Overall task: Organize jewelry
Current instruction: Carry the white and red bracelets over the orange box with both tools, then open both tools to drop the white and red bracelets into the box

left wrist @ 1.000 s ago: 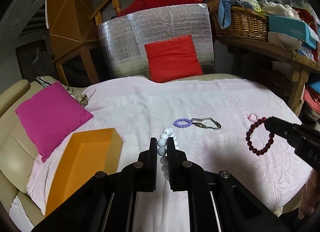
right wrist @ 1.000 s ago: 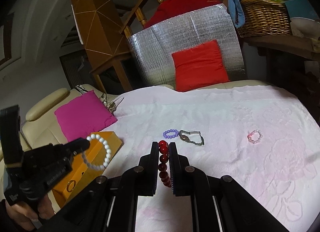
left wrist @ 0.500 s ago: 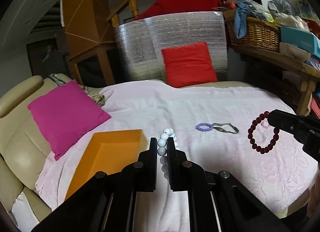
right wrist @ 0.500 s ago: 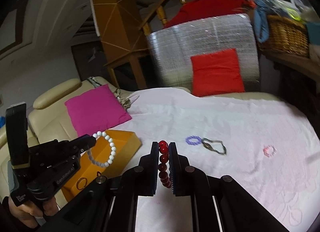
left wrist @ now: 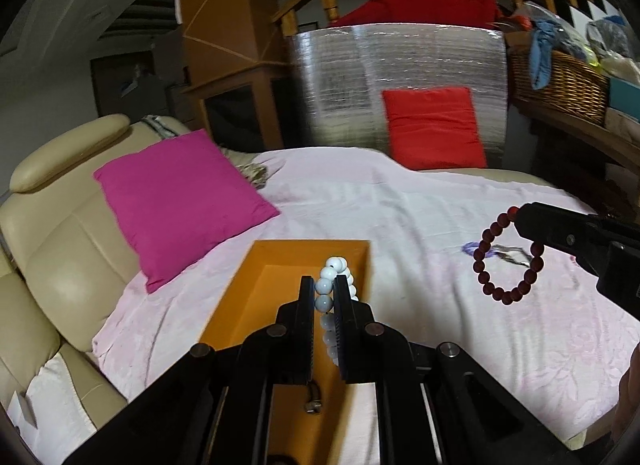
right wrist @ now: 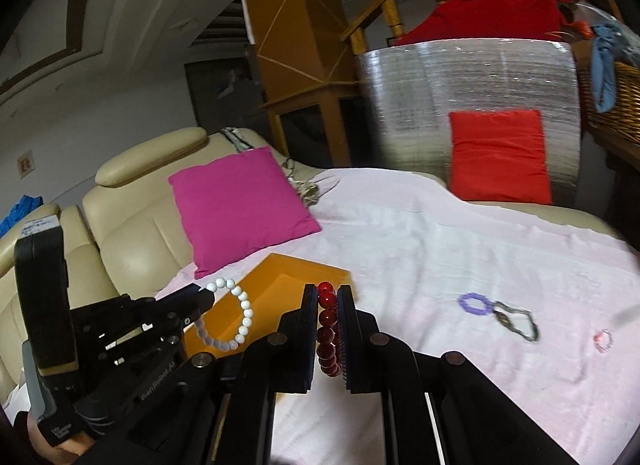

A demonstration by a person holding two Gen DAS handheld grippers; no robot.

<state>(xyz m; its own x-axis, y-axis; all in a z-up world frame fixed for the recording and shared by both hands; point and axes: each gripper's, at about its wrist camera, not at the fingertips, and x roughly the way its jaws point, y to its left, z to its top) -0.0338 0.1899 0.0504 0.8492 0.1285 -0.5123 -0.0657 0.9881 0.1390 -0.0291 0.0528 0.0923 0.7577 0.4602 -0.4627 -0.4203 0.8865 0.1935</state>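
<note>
White bead bracelet (left wrist: 334, 289) is pinched tight by the left gripper (left wrist: 324, 293) over the orange box (left wrist: 256, 305). Dark red bracelet (right wrist: 327, 329) is clamped in the right gripper (right wrist: 327, 305), held above the pink cloth (right wrist: 440, 257).

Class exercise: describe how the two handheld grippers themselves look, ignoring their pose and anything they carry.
Both the left gripper and right gripper are matte black, with flat, parallel, ribbed fingers, angular linkage arms and round silver pivot screws. The left gripper's side shows faint white lettering and a tall black block.

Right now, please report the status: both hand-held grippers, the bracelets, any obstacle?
Left hand-held gripper shut on white bead bracelet, above orange box. Right hand-held gripper shut on dark red bead bracelet, over the pink cloth. Nothing blocks the box.
</note>
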